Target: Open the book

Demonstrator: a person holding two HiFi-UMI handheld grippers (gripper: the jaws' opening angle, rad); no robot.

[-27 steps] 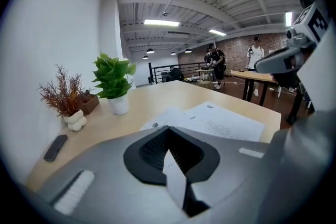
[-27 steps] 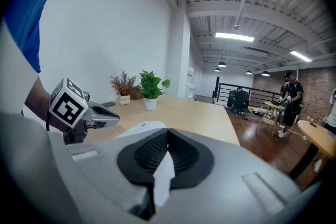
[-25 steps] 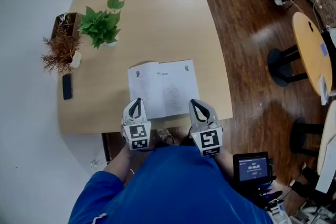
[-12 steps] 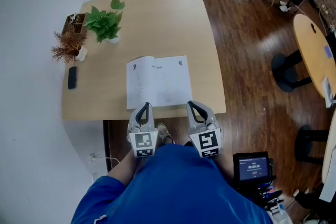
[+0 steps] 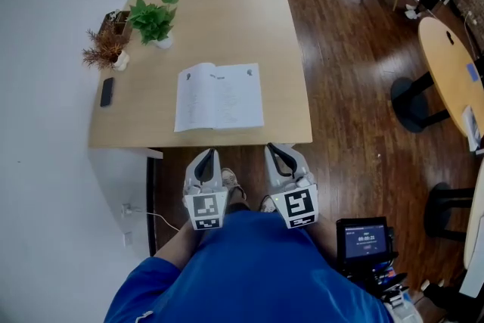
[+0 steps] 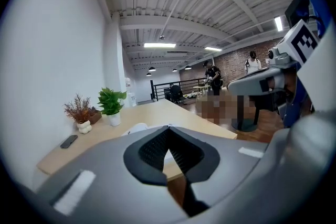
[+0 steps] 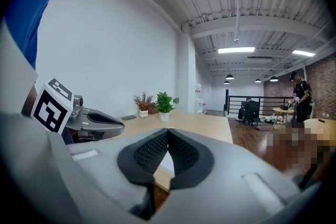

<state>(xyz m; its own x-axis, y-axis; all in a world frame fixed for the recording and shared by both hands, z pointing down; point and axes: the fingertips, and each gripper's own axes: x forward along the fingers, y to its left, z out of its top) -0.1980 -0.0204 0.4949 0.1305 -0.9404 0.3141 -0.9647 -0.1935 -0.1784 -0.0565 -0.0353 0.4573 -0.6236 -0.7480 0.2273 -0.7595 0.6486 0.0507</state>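
Left tool [image 5: 206,156] first: jaws pressed together, nothing between them, and the right tool [image 5: 278,152] matches it, closed and empty. Both hang side by side over the floor, just short of the worktop's [image 5: 227,19] near edge. Their marker cubes sit close against the person's blue shirt, noses aimed forward at the worktop and tipped a little downward. And the book [image 5: 219,96]? It lies flat and open near that front edge, two white pages showing, neither tool touching it. By my read the opening is done, so the job now is simply not to spoil it: keep both tools clear of the pages, level and apart, so nothing catches a leaf and flips it shut. Green plant [image 5: 153,17] sits well off at the far left corner, no concern
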